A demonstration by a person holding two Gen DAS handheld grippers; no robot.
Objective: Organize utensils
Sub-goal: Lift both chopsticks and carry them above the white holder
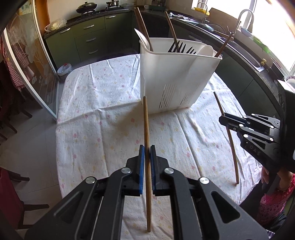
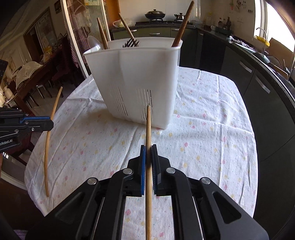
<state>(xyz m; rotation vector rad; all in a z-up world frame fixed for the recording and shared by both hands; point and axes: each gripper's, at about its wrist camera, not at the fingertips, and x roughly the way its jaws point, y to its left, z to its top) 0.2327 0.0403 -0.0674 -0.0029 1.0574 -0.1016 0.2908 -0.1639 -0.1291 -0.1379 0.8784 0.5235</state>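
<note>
A white slotted utensil holder [image 1: 175, 73] stands on the table and also shows in the right wrist view [image 2: 136, 83]. It holds several wooden chopsticks, black forks [image 1: 181, 48] and a white spoon [image 1: 143, 39]. My left gripper [image 1: 147, 149] is shut on a wooden chopstick [image 1: 146, 125], held above the cloth and pointing toward the holder. My right gripper [image 2: 148, 148] is shut on another wooden chopstick [image 2: 148, 125], also pointing at the holder. Each gripper shows in the other's view, the right gripper [image 1: 224, 118] with its chopstick [image 1: 231, 140], the left gripper [image 2: 50, 124] with its chopstick [image 2: 48, 142].
The table carries a white cloth [image 1: 95, 114] with small pastel dots. Dark green kitchen cabinets [image 1: 95, 35] and a counter with a sink tap [image 1: 243, 16] run behind and to the right. A glass sliding door [image 1: 31, 61] is at the left. Dining chairs [image 2: 35, 86] stand beyond the table.
</note>
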